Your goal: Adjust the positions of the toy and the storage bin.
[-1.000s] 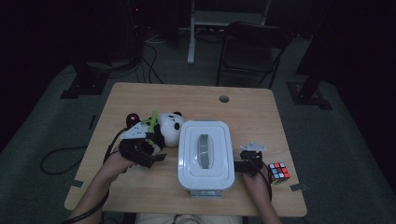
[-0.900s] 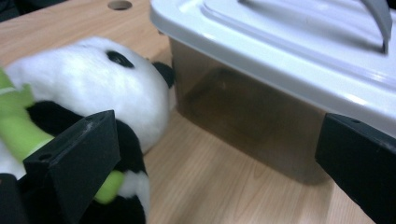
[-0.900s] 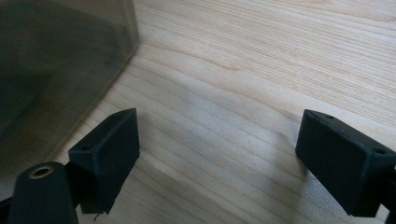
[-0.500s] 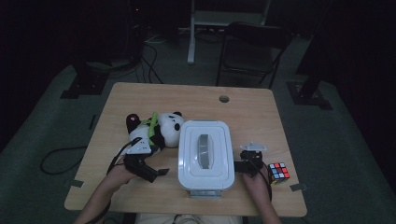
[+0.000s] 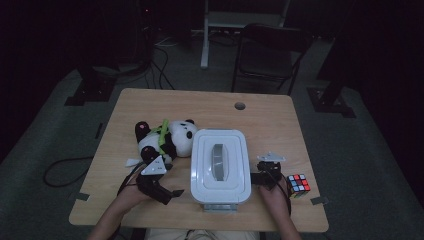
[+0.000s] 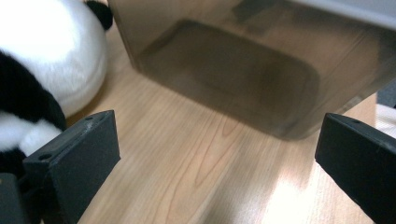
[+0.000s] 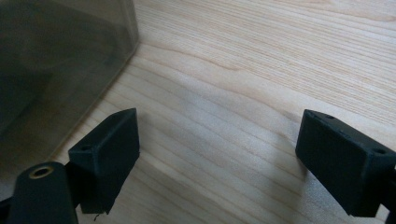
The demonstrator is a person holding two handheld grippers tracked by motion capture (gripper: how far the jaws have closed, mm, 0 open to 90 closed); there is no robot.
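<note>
Black jaws stand wide apart on both tools, with nothing between them but bare wood. The left gripper [image 5: 161, 189] lies low at the near left of the lidded box [image 5: 220, 166], its jaws aimed at the box's smoky, see-through wall [image 6: 233, 70], close to it but not touching. The right gripper [image 5: 262, 178] sits just beside the box's right wall, level with its near half; in the right gripper view that tinted wall [image 7: 60, 60] fills the upper left while the jaws straddle empty tabletop.

By my judgement the work is at its start: the two tools are closing in on the box from either side, perhaps to lift it or free its white lid [image 5: 220, 159], and neither has a grip yet. The lid sits flat and shut, its grey handle [image 5: 219, 162] untouched. Whether anything lies inside the box I cannot tell.

A plush panda [image 5: 165, 141] lies against the box's far left corner, just beyond the left gripper. A puzzle cube [image 5: 298, 184] rests near the right gripper, on the table's right edge.

The table [image 5: 200, 107] is pale wood with a cable hole [image 5: 240, 106] toward the far side. Beyond it the room is dark: a chair [image 5: 270, 55], cables on a grey floor [image 5: 45, 150], stand bases.
</note>
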